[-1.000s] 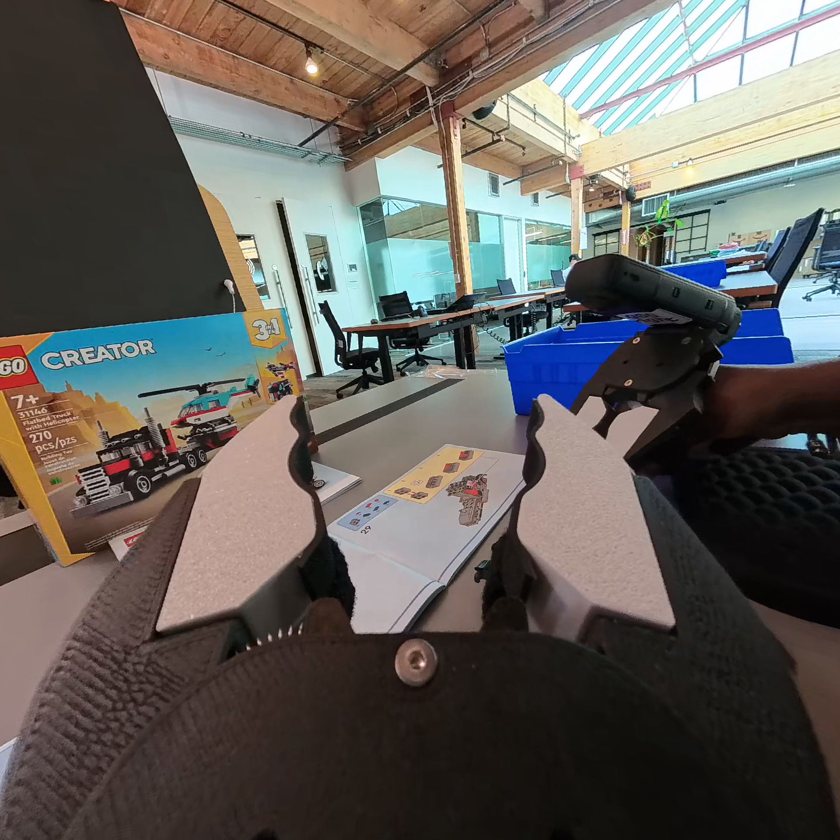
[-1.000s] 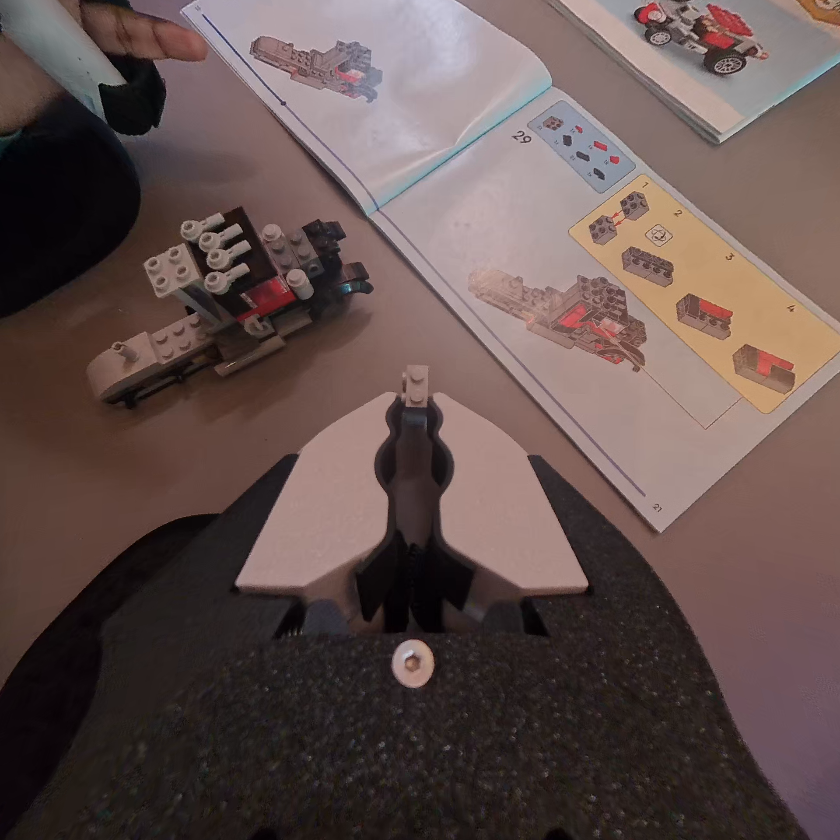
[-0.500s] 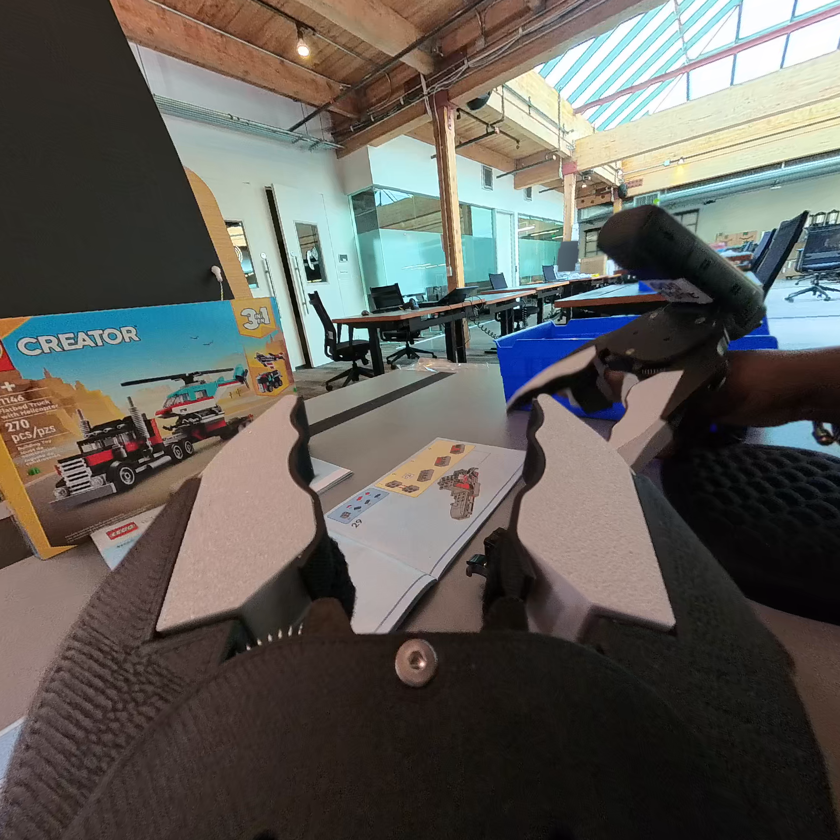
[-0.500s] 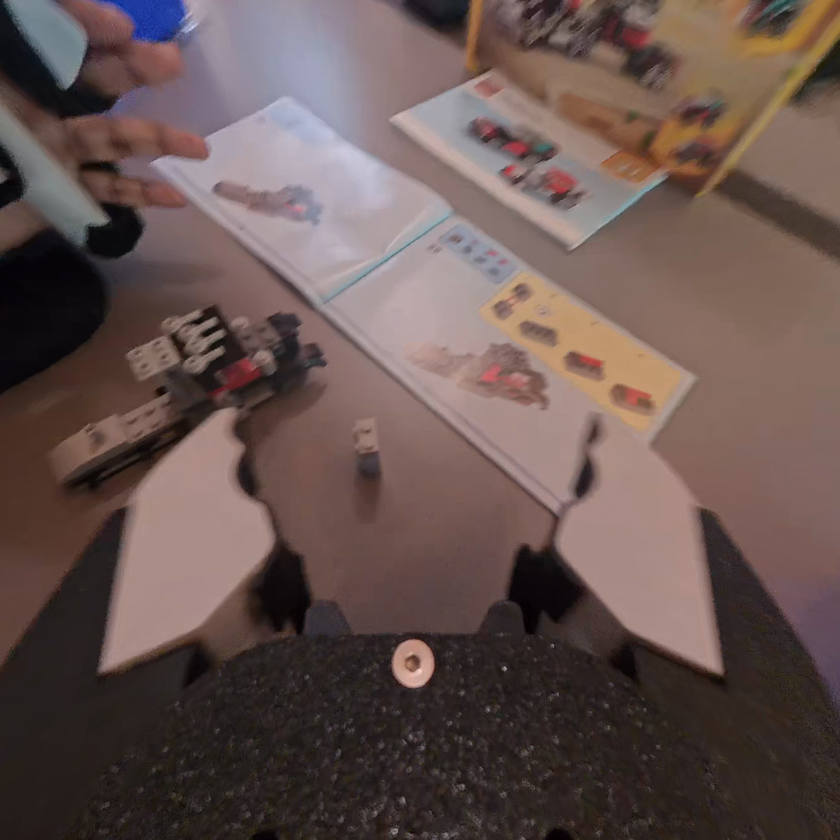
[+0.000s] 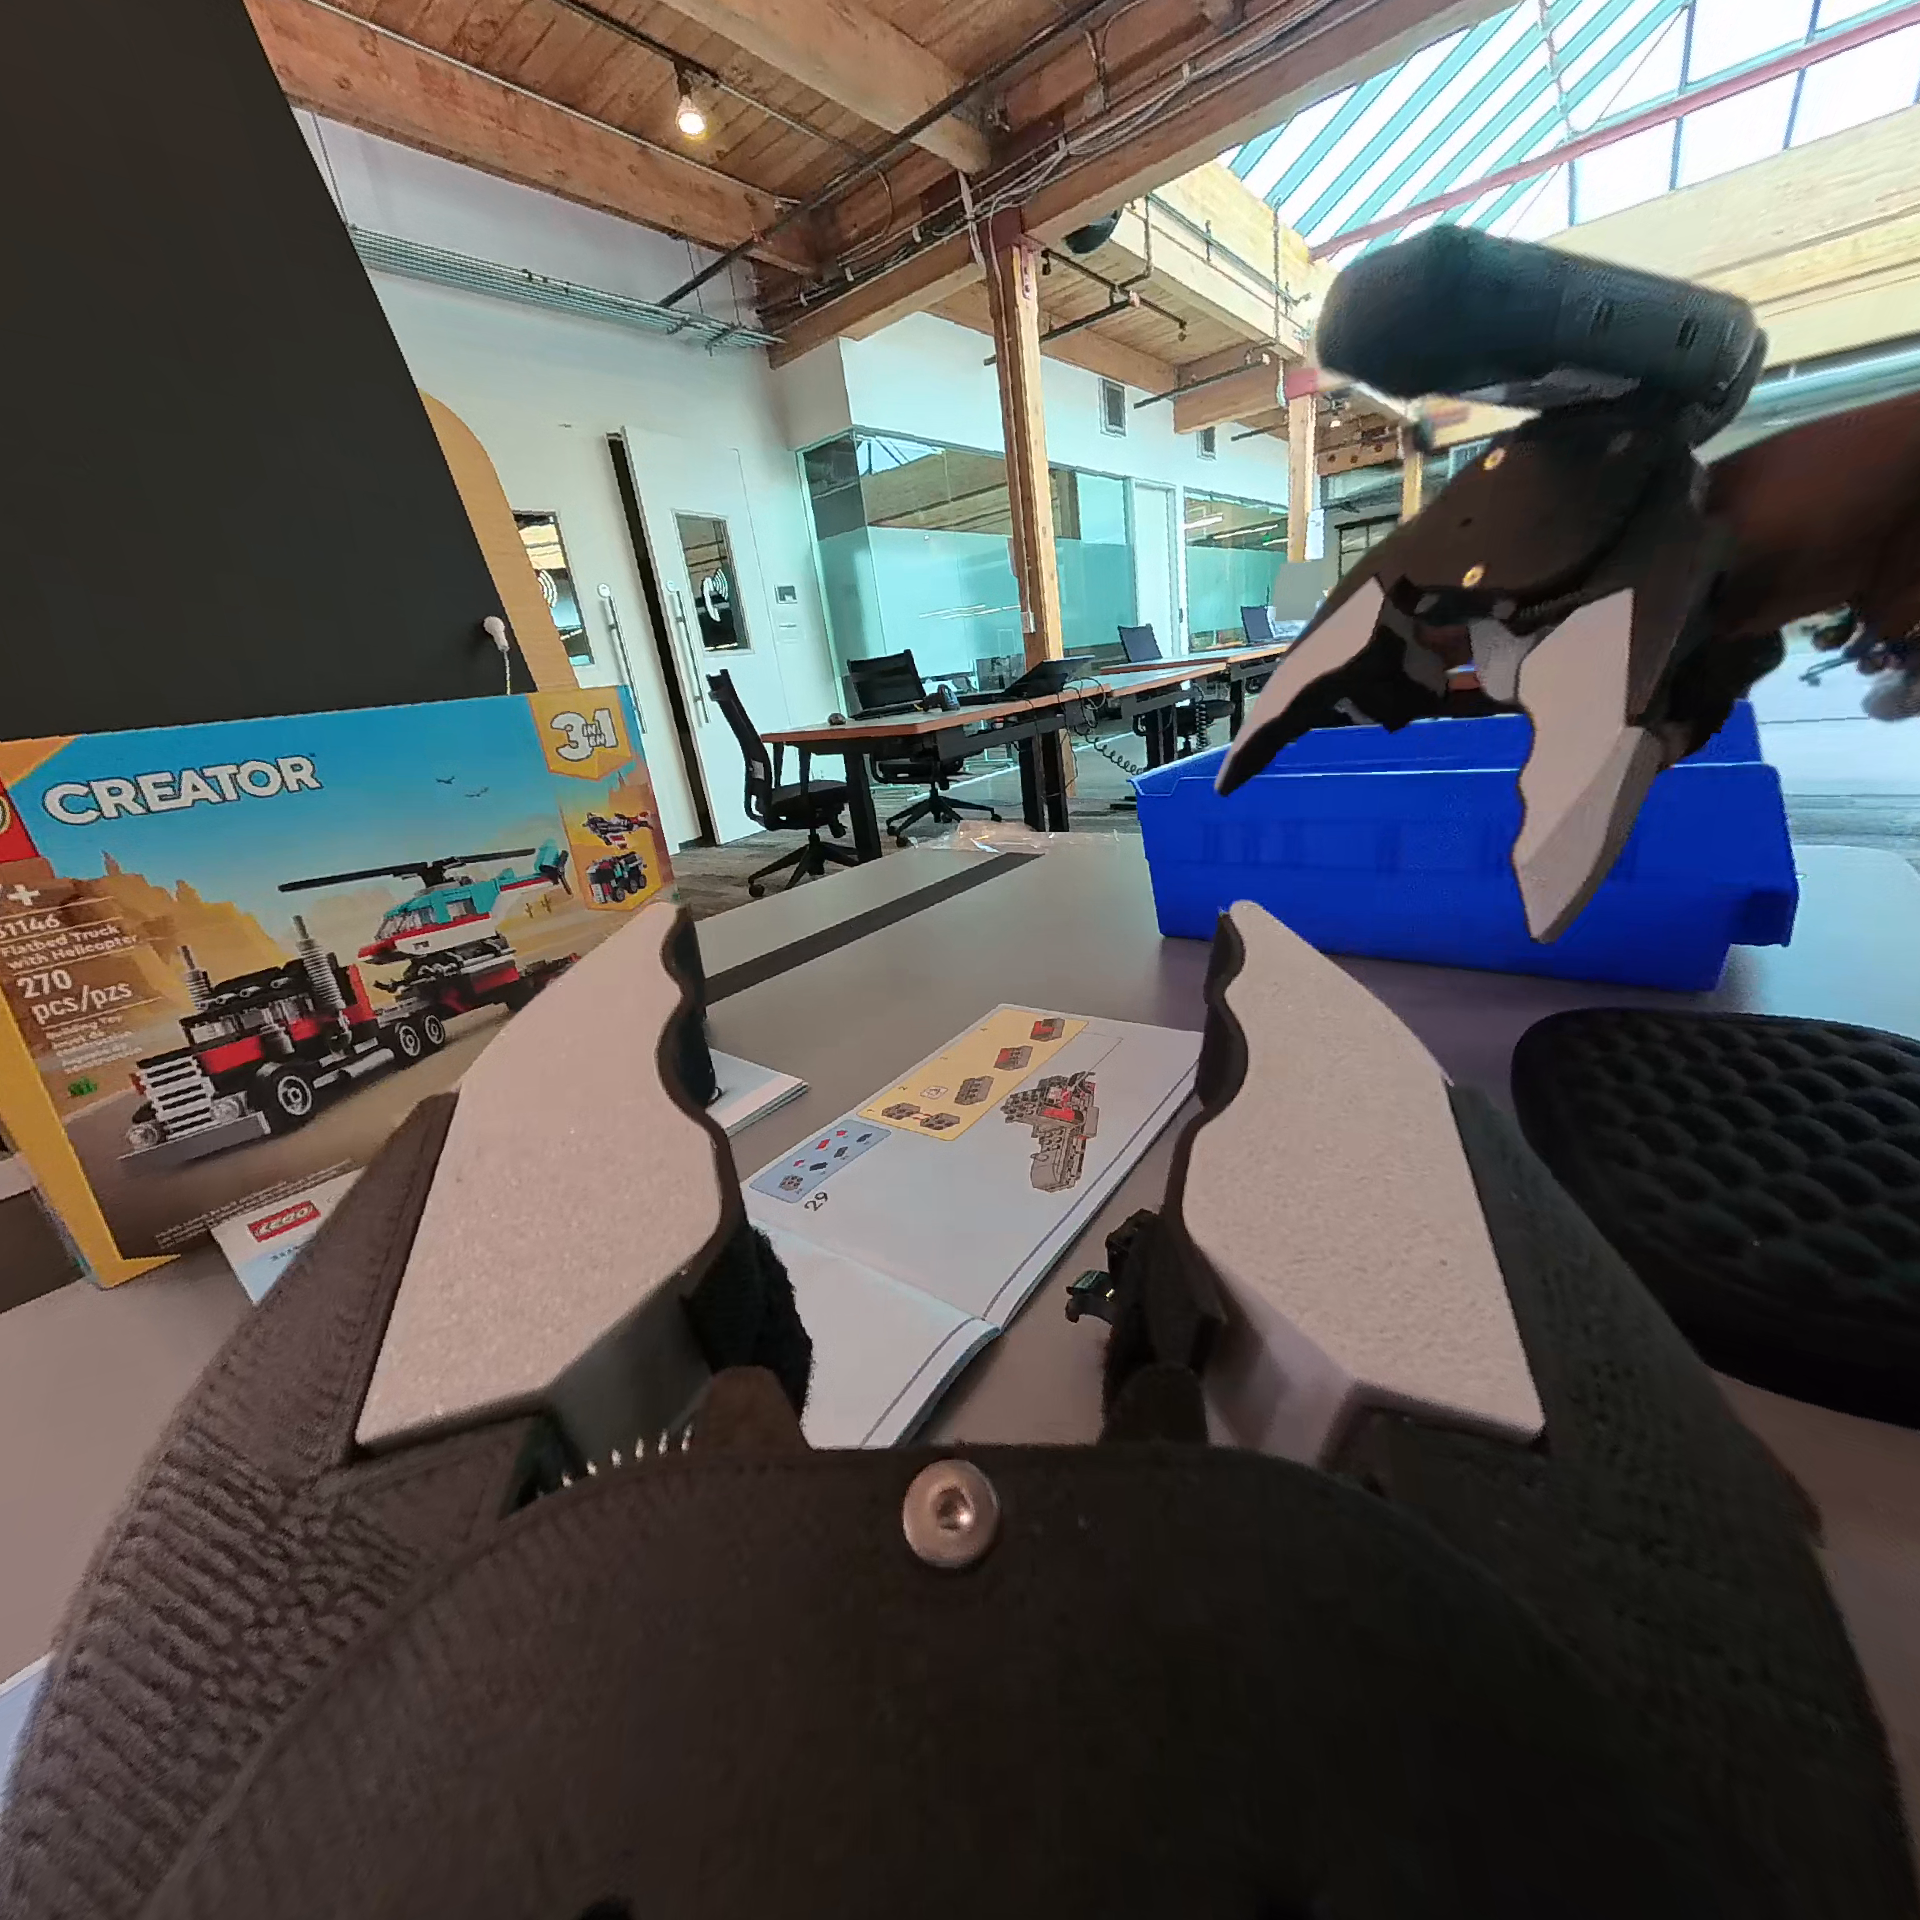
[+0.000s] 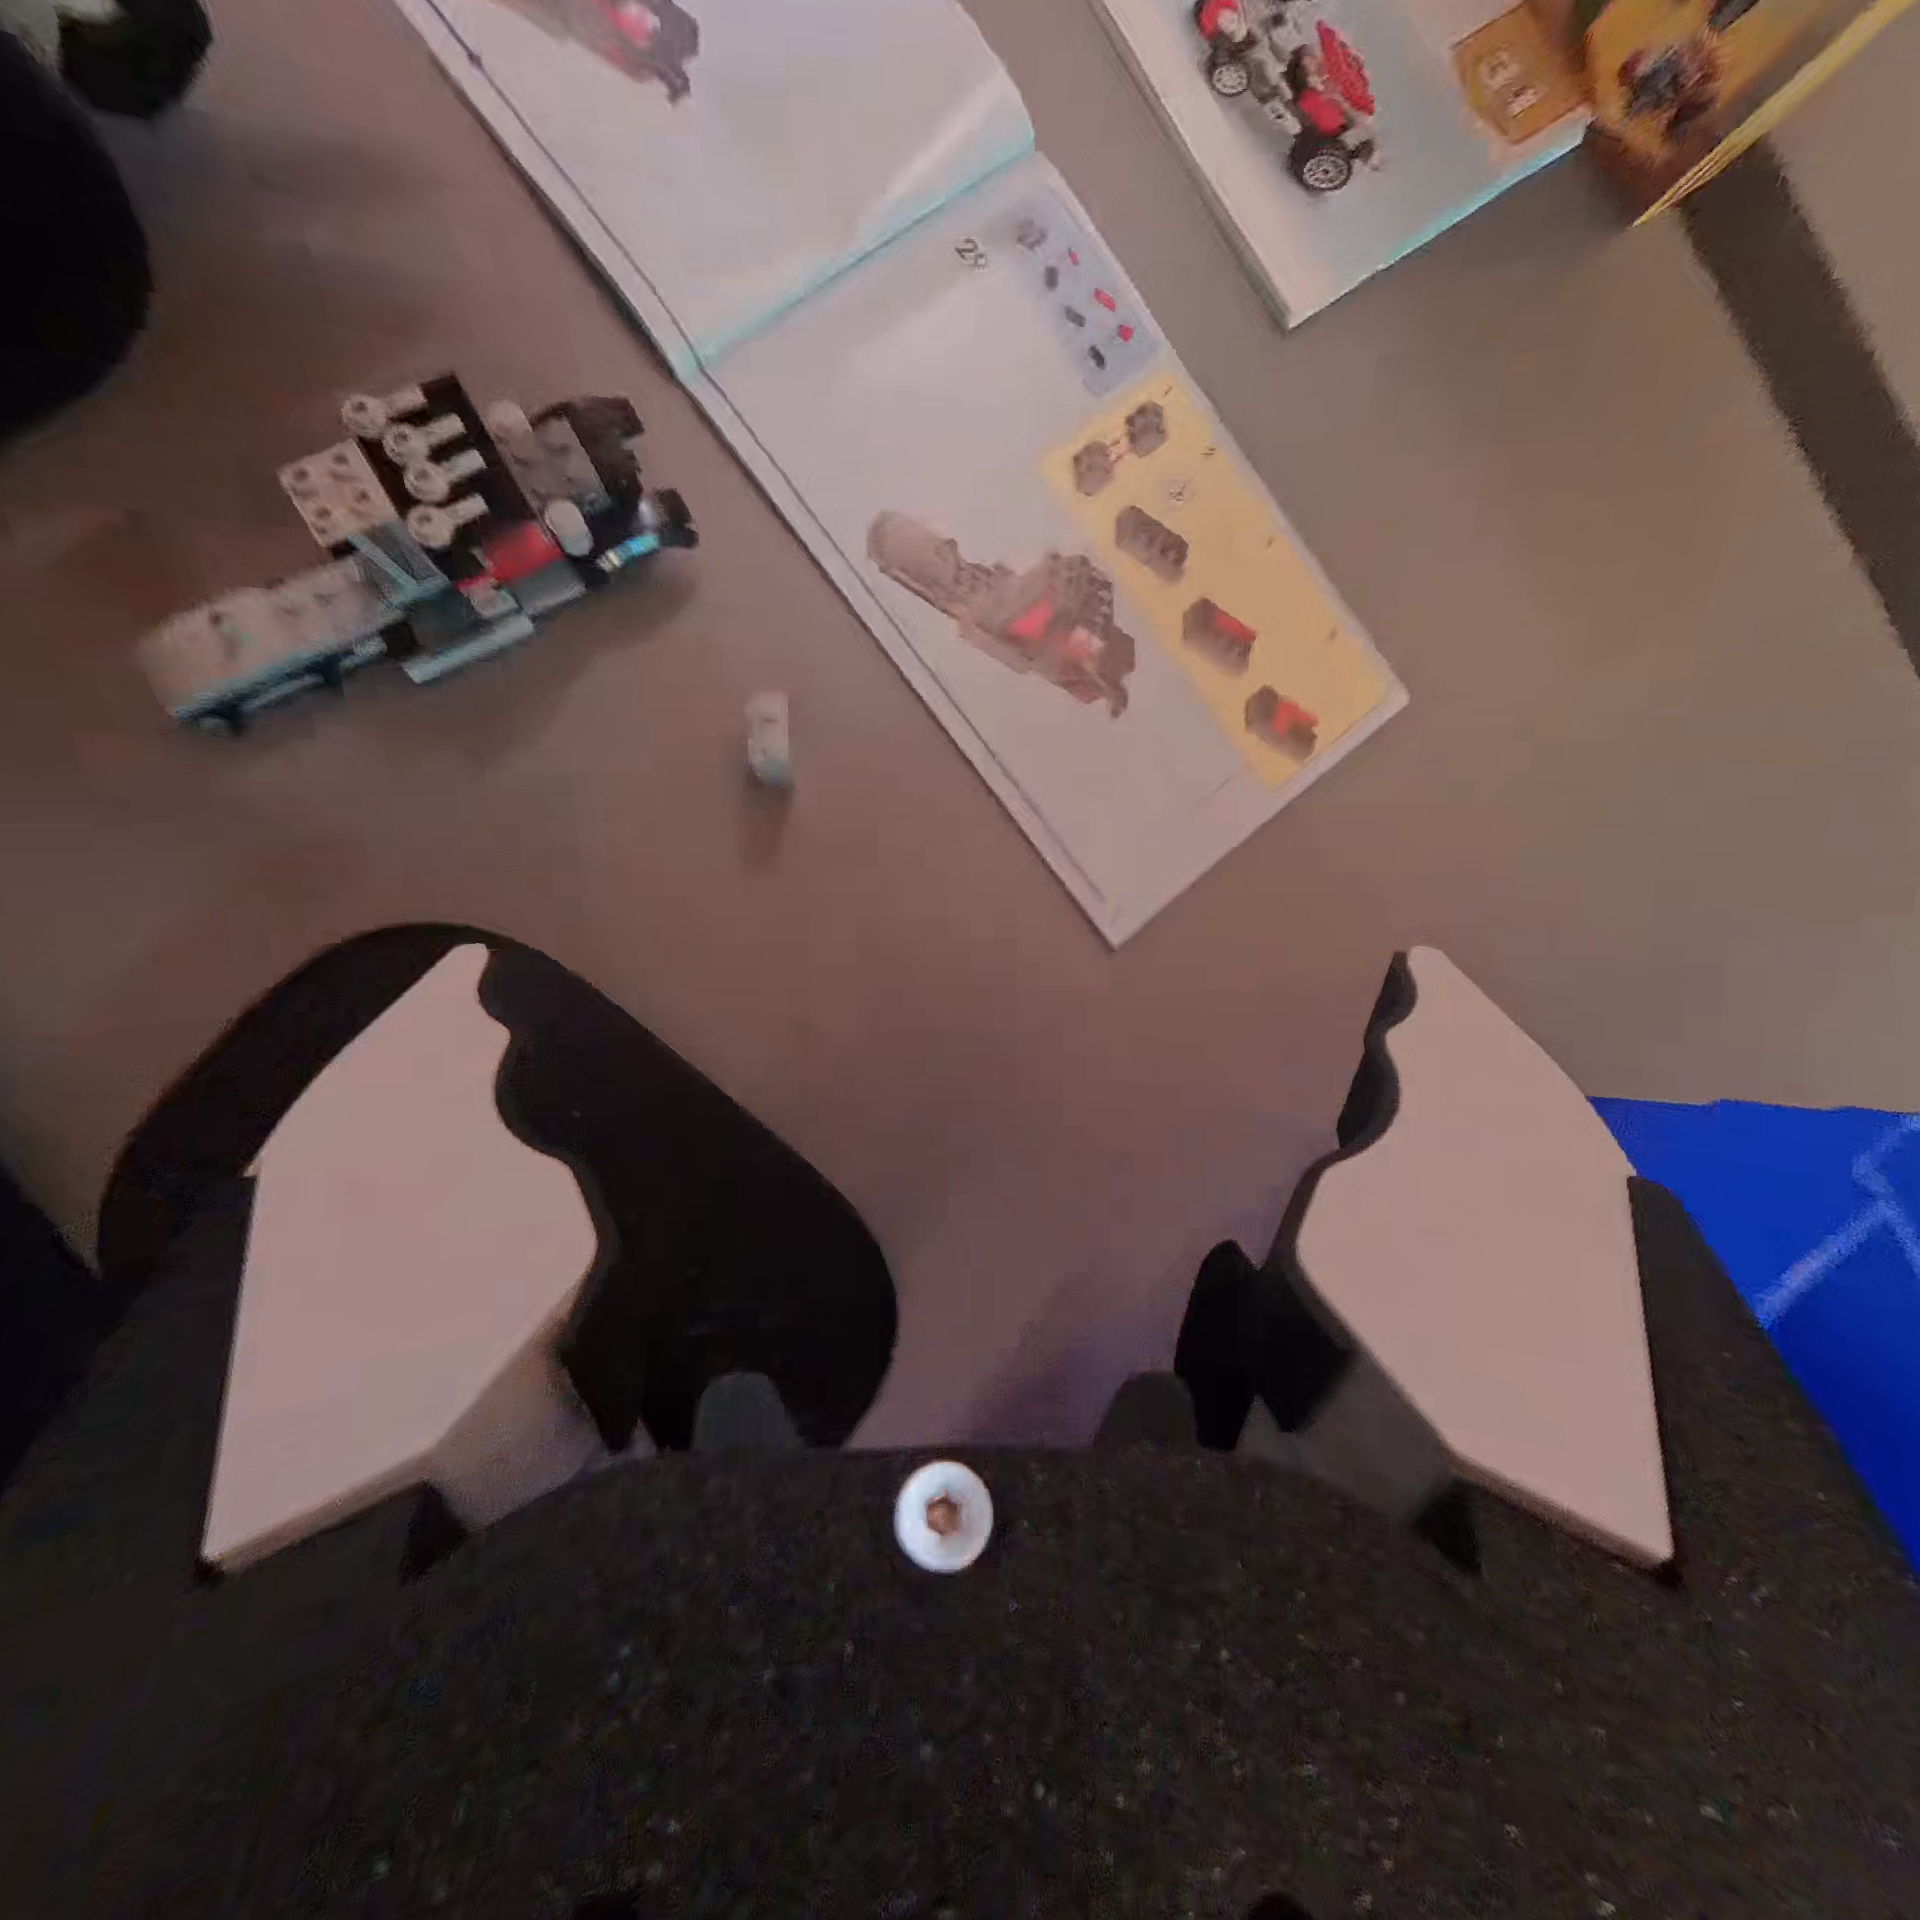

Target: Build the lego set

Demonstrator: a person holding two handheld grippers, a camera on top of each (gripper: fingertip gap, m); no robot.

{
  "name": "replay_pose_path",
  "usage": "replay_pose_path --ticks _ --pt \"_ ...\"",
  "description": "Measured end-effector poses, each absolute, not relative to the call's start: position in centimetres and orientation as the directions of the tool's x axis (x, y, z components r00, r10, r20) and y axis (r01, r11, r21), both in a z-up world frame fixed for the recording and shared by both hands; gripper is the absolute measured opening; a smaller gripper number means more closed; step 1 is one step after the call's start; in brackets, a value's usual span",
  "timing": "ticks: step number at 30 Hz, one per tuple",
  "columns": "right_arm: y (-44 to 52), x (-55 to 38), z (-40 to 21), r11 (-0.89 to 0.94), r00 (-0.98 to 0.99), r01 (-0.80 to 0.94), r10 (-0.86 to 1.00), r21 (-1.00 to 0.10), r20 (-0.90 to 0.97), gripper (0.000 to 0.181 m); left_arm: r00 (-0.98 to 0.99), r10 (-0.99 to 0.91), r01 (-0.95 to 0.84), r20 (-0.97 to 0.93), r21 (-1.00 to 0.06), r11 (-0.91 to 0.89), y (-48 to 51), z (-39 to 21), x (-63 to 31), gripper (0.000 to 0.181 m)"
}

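Lifted higher, right gripper point(image 6: 935, 1049) gapes empty like left gripper point(image 5: 951, 997) over grey table point(image 6: 1558, 727) in open-plan office.

Open-plan office, desks point(image 5: 914, 732), swivel chairs point(image 5: 779, 800), glass partitions point(image 5: 935, 582)

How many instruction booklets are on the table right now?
2. An open booklet lies beside the partly built truck; a closed booklet lies farther back, by the set's box. More could be out of view.

Loose brick point(image 6: 769, 740) between model point(image 6: 416, 551) and booklet point(image 6: 935, 499)
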State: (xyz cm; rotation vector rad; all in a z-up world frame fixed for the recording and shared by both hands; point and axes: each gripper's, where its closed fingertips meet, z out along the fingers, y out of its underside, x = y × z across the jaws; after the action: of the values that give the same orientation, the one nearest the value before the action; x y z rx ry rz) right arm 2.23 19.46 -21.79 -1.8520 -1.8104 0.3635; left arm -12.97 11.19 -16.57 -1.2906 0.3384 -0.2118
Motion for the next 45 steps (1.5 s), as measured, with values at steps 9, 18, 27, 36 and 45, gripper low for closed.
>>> replay_pose_path --ticks 9,18,27,36,45 --pt "25.9 -0.6 -10.5 0.110 0.601 0.181 0.774 -0.977 0.199 0.121 0.932 -0.339 -0.042 -0.131 -0.966 0.257 11.3 -16.8 -12.9 0.092" --pt "26.2 0.0 -11.7 0.271 0.717 0.170 0.626 -0.948 0.307 0.142 0.928 -0.350 -0.037 -0.126 -0.968 0.250 11.4 -17.0 -12.7 0.092" --pt "21.1 -0.4 -11.4 0.178 0.231 0.335 0.937 -0.925 0.264 0.140 0.918 -0.375 -0.039 -0.129 -0.970 0.240 11.4 -17.2 -12.1 0.092" --pt "25.5 5.2 -4.0 0.380 0.724 -0.210 0.680 -0.901 0.118 0.129 0.916 -0.378 -0.056 -0.136 -0.975 0.215 11.7 -17.9 -12.0 0.092" --pt "25.8 -1.6 -15.4 0.184 0.416 0.319 0.854 -0.930 0.312 0.100 0.933 -0.325 -0.081 -0.155 -0.970 0.231 11.9 -17.7 -12.7 0.092"
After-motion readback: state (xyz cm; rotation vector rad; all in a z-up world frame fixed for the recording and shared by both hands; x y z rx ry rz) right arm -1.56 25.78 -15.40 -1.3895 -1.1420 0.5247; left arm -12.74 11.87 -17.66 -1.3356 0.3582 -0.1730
